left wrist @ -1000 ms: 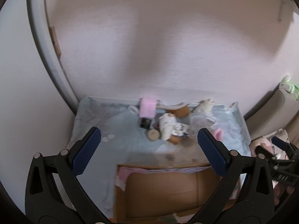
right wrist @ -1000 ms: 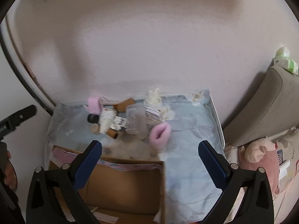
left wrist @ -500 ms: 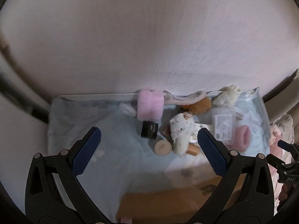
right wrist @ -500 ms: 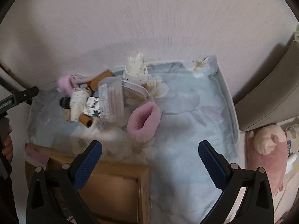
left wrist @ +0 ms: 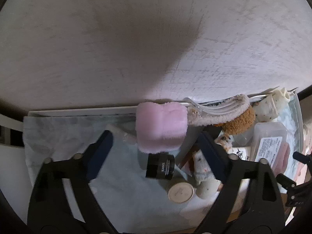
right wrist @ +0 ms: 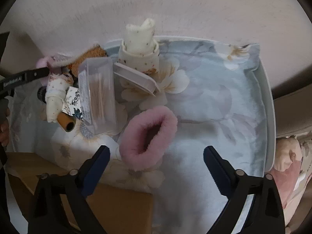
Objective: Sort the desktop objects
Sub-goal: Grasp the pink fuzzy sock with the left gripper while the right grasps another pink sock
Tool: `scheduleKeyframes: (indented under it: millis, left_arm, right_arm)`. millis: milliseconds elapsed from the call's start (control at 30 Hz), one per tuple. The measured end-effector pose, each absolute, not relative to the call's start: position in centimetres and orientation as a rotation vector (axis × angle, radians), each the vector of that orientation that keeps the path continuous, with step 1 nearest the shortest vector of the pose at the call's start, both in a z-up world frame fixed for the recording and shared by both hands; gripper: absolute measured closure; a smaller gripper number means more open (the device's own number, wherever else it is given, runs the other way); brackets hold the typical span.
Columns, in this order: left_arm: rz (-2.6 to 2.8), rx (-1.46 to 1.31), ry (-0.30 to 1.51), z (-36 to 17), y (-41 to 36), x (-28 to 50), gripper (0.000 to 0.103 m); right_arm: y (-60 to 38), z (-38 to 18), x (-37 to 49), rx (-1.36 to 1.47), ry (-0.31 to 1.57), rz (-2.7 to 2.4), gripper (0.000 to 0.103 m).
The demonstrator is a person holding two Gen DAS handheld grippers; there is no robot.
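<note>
Your right gripper (right wrist: 156, 156), wide open & empty, sits nearest the pink scrunchie (right wrist: 148, 137), dead ahead; left gripper (left wrist: 156, 146) likewise open, empty.

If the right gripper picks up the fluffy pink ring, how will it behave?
The fluffy pink ring looks plush, so it would probably squash and sag rather than stay stiff. It seems light. Lying flat on the floral cloth, it is unlikely to roll.

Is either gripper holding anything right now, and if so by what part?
Nothing is held: the left gripper and right gripper are both open and empty.
</note>
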State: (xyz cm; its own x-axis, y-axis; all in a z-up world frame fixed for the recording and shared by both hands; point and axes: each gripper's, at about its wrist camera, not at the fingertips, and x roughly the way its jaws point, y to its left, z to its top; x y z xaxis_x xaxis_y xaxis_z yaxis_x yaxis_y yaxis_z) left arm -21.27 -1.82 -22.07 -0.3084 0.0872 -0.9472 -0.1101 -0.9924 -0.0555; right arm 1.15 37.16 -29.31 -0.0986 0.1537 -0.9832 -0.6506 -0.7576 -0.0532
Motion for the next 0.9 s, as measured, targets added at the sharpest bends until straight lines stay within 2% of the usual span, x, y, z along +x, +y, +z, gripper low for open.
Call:
scheduleKeyframes:
  millis: [67, 100, 200, 233, 333, 433, 700, 900]
  left_arm:
    - [2.460, -1.742, 0.056, -22.1, -1.5, -21.4, 0.025]
    - [2.463, -1.734, 0.082, -22.2, -1.2, -21.4, 0.027]
    - [2.455, -1.706, 0.139, -22.0, -0.6, -21.3, 0.050]
    - [2.446, -1.708, 0.151, -22.1, -0.4, -21.4, 0.061]
    - [2.441, -1.715, 0.138, -22.1, -0.2, -21.3, 0.061]
    - [2.450, -1.719, 0.103, -22.1, -0.3, -21.0, 0.062]
    - [2.421, -1.699, 0.010, -20.8, -1.4, -19.0, 0.063]
    - [2.403, -1.639, -0.061, -17.3, -2.2, -17.3, 0.063]
  right_arm:
    - [37.4, -30.0, 0.8, -1.662, 0.549, 1.889, 0.020]
    - [37.5, -30.4, 0.6, -1.680, 0.557, 1.880, 0.031]
    - [37.7, -31.1, 0.3, -1.708, 0.590, 1.871, 0.050]
    - [37.7, -31.1, 0.3, -1.711, 0.599, 1.873, 0.058]
    - [37.5, -31.1, 0.3, -1.719, 0.626, 1.875, 0.069]
    - [37.0, -30.8, 0.4, -1.708, 0.629, 1.880, 0.075]
    - [35.1, -28.8, 1.3, -1.639, 0.642, 1.933, 0.076]
    - [33.2, -26.4, 1.5, -1.596, 0.628, 1.992, 0.077]
